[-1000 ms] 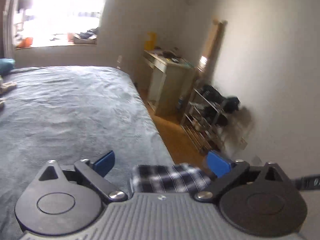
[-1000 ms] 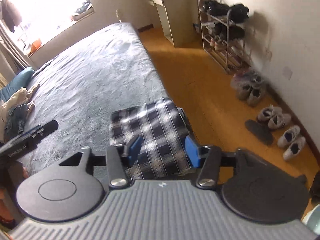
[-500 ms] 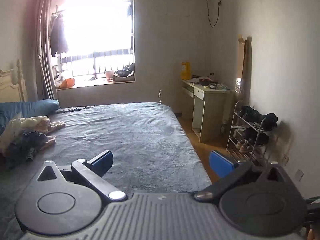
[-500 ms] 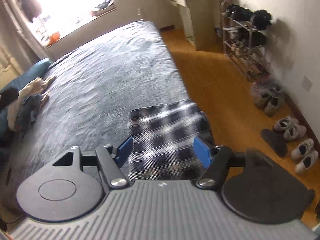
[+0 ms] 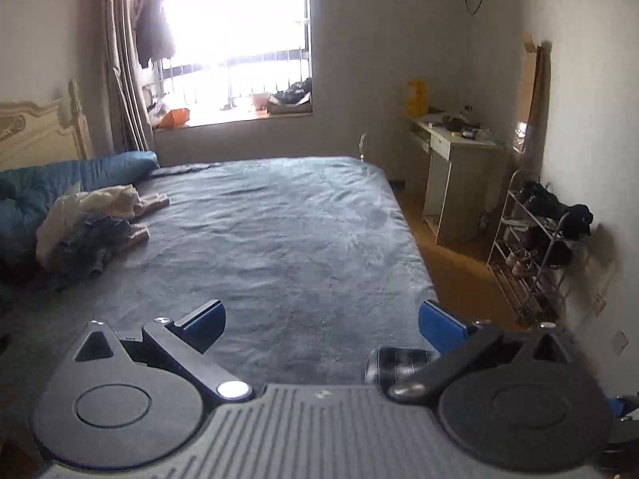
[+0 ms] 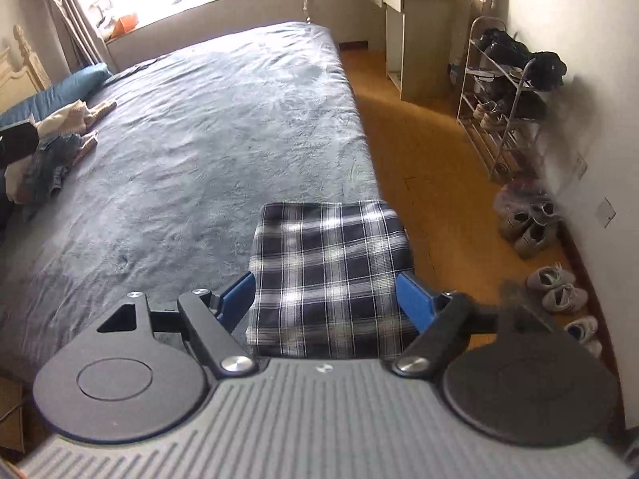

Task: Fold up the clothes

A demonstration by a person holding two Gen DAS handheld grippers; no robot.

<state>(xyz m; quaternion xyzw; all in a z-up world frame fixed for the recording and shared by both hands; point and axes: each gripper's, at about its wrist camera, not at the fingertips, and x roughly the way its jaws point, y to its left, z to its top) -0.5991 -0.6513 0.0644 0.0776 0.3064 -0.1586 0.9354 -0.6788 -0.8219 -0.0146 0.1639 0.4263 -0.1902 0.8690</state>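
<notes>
Plaid cloth (image 6: 327, 275) — a folded square on plush bedspread (image 6: 191, 151) — between wide-apart right gripper (image 6: 325, 293) fingers.

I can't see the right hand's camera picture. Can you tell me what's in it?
A folded plaid cloth lies at the near corner of a grey bed, framed by the open right gripper. Unfolded clothes sit piled far left; shoes line the floor on the right.
</notes>
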